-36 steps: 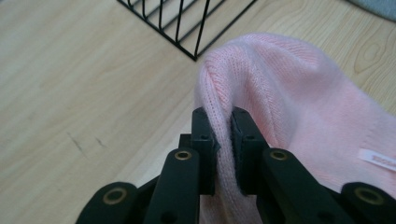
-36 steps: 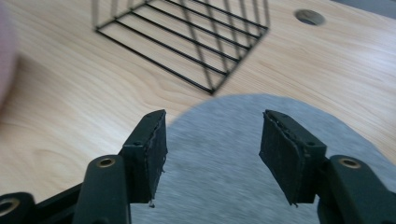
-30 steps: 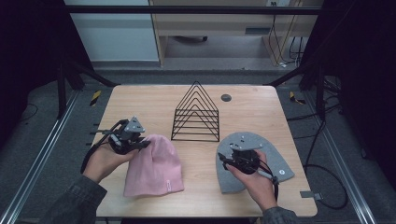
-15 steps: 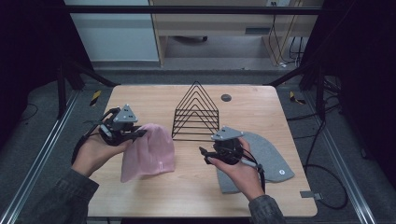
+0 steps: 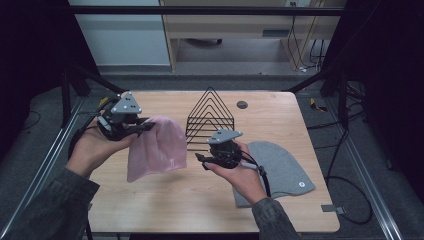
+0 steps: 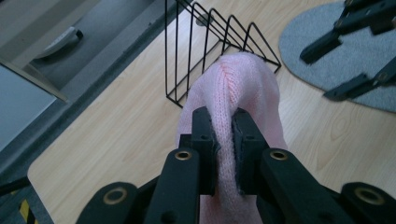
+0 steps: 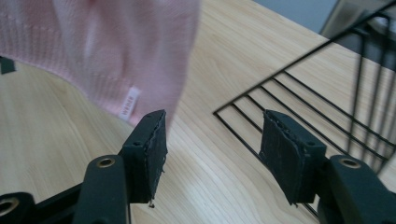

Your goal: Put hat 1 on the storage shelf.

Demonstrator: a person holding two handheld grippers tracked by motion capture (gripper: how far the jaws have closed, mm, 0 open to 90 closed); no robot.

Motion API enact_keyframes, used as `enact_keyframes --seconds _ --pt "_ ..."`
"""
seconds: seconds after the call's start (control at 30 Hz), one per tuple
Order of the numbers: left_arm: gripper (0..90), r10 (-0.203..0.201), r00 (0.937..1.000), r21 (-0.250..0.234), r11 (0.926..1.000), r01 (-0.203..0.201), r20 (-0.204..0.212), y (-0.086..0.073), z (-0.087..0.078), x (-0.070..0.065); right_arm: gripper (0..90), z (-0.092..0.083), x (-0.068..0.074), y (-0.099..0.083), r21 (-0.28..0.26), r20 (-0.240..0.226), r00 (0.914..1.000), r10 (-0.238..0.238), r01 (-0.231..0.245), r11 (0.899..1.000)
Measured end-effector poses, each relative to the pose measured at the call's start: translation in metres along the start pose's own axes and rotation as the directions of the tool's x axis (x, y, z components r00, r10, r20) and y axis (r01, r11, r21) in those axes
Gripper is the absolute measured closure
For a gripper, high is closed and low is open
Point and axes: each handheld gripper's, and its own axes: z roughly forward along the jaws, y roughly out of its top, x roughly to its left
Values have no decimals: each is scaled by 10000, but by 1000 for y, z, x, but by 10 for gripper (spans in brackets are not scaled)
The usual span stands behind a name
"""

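A pink knit beanie (image 5: 155, 147) hangs above the left half of the wooden table (image 5: 200, 210), lifted by one edge. My left gripper (image 5: 142, 125) is shut on that edge; in the left gripper view the knit (image 6: 243, 79) is pinched between the jaws of my left gripper (image 6: 223, 116). My right gripper (image 5: 200, 160) stands open at mid-table, pointing left at the beanie's lower right corner. In the right gripper view the pink beanie (image 7: 116, 56) with a white label (image 7: 128, 107) hangs just beyond the open right gripper (image 7: 212, 135). A grey beanie (image 5: 285, 167) lies flat at the right.
A black wire rack (image 5: 210, 117) of triangular dividers stands at the table's middle back, close to both grippers, its base (image 7: 327, 107) just right of my right jaws. A small dark round object (image 5: 242, 104) lies near the back edge.
My left gripper has raised the pink beanie off the table and drawn it back-left. My right gripper has left the grey beanie and moved left to the table's middle.
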Motion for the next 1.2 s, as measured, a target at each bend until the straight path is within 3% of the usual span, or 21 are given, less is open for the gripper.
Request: enact_keyframes --seconds 0.27,0.43,0.57,0.67,0.87,1.07,1.2 --pt "814 136 9999 -357 9993 -133 81 17 -11 9 461 23 1 15 134 -670 9977 -73 82 9999" --pt "814 -114 9997 -788 9968 130 207 28 -24 15 506 32 0 32 88 -1172 9931 26 -15 10000" --pt "813 -215 9994 -862 9960 236 254 31 -25 18 718 36 -1 37 88 -1638 9865 -34 49 9999" --pt "813 -295 9991 -947 9950 323 309 32 -24 19 820 31 -2 40 92 -1812 9832 -237 258 9996" --pt "808 -441 9981 -1166 9920 490 439 40 -22 27 830 13 -7 44 77 -1913 9809 -356 378 9993" --pt "808 -627 9956 -1277 9893 712 693 48 -12 38 835 -6 -21 51 45 -1810 9822 -506 522 9986" --pt "808 -564 9939 -1404 9877 695 952 63 -6 52 836 -14 -34 60 73 -1735 9834 -532 553 9984"
